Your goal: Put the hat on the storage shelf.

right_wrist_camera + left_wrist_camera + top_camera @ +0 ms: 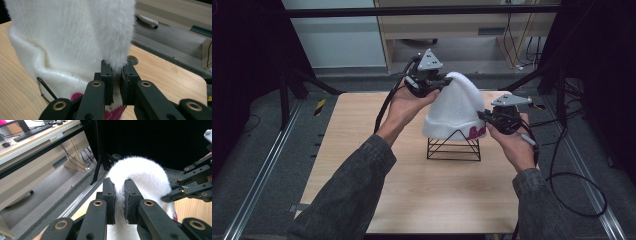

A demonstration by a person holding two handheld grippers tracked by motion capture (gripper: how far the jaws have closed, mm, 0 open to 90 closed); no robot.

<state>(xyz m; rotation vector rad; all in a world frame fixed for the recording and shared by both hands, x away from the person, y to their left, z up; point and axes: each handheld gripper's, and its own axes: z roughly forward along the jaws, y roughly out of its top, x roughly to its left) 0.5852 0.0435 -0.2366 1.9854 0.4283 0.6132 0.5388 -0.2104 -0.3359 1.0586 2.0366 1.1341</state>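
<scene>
Hat (453,107) sat over the stand (453,146); our left gripper (443,82) pinched its top, right gripper (482,120) its brim; lifting off seemingly next.

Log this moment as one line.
left tool: shut on fluffy white knit hat top | right tool: shut on hat brim | hat: over black wire stand | stand: on wooden table

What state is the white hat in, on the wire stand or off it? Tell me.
On it. The white hat drapes over the black wire stand, while the left claw pinches its top and the right claw its brim.
</scene>
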